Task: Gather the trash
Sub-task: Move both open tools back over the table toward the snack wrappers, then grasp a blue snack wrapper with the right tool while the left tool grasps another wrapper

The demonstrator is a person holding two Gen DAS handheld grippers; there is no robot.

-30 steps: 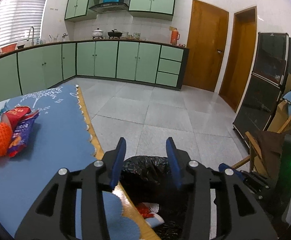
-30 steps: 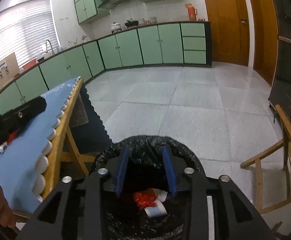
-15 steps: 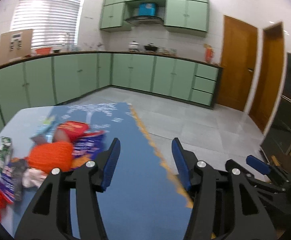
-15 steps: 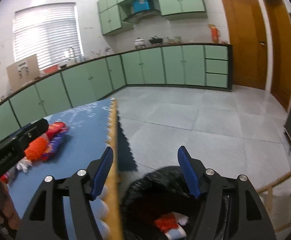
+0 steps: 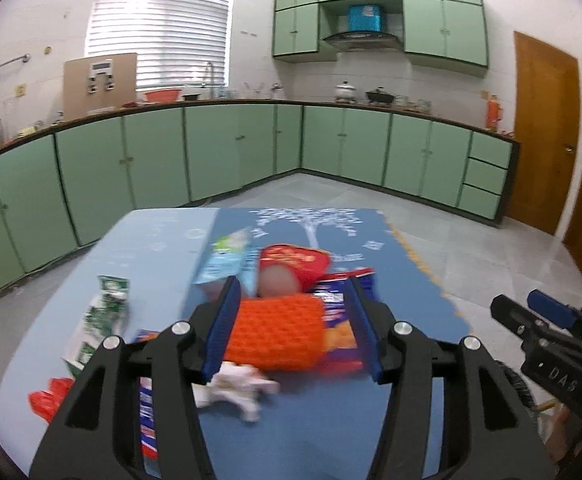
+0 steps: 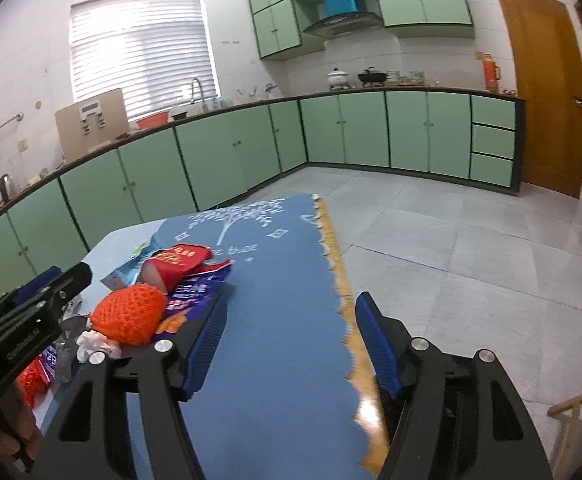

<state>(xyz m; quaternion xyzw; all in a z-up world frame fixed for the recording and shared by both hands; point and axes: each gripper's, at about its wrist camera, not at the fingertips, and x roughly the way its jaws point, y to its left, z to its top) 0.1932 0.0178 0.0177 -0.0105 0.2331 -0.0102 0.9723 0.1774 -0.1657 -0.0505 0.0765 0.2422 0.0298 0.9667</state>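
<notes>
A pile of trash lies on the blue tablecloth (image 5: 323, 420): an orange foam net (image 5: 277, 334), a red packet (image 5: 293, 262), a purple wrapper (image 5: 341, 312), a crumpled white tissue (image 5: 239, 390) and a green-white wrapper (image 5: 105, 312). My left gripper (image 5: 293, 316) is open, its jaws on either side of the orange net. My right gripper (image 6: 291, 344) is open and empty over the cloth near the table's right edge. The orange net (image 6: 129, 314) and red packet (image 6: 175, 262) lie to its left.
The table's scalloped right edge (image 6: 337, 276) drops to grey tiled floor (image 6: 471, 248). Green cabinets (image 5: 351, 144) line the far walls. A wooden chair rail (image 6: 579, 400) shows at lower right. Small red wrappers (image 5: 49, 398) lie near the table's left edge.
Both grippers have swung left from above the black trash bin to over the table. The left gripper has closed in on the orange net. The right gripper's jaws have opened wider.
</notes>
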